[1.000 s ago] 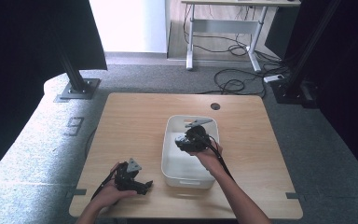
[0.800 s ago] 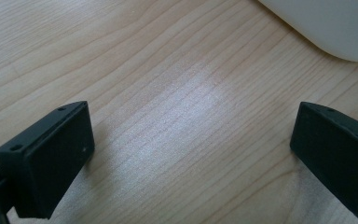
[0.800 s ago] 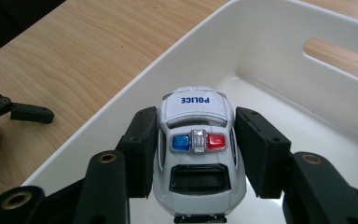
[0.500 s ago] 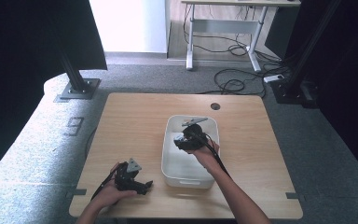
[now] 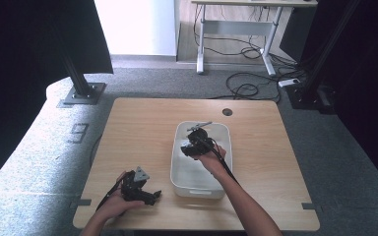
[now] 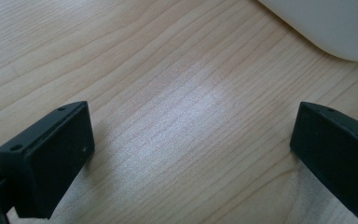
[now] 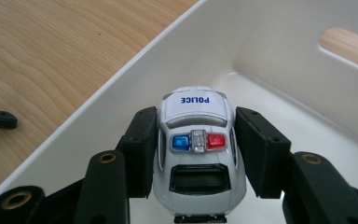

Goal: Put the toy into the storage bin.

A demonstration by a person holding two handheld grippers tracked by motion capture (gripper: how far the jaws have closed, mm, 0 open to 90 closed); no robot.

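A white toy police car [image 7: 198,154] with a blue and a red roof light sits between the two black jaws of my right gripper [image 7: 198,121], whose pads press its sides. That gripper [image 5: 187,147] hangs low inside the white bin [image 5: 197,189], near the bin's left wall [image 7: 121,93]. My left gripper [image 5: 150,195] lies on the table by the front edge, left of the bin. Its jaws stand wide apart [image 6: 191,140] over bare wood with nothing between them.
The wooden table [image 5: 142,123] has a cable hole [image 5: 227,112] at the back. The bin's corner [image 6: 335,28] lies just ahead of my left gripper. A handle slot [image 7: 349,46] opens in the bin's end wall. Grey floor surrounds the table.
My right gripper has moved a little to the left and lower inside the bin, still holding the car. The left gripper has stayed put.
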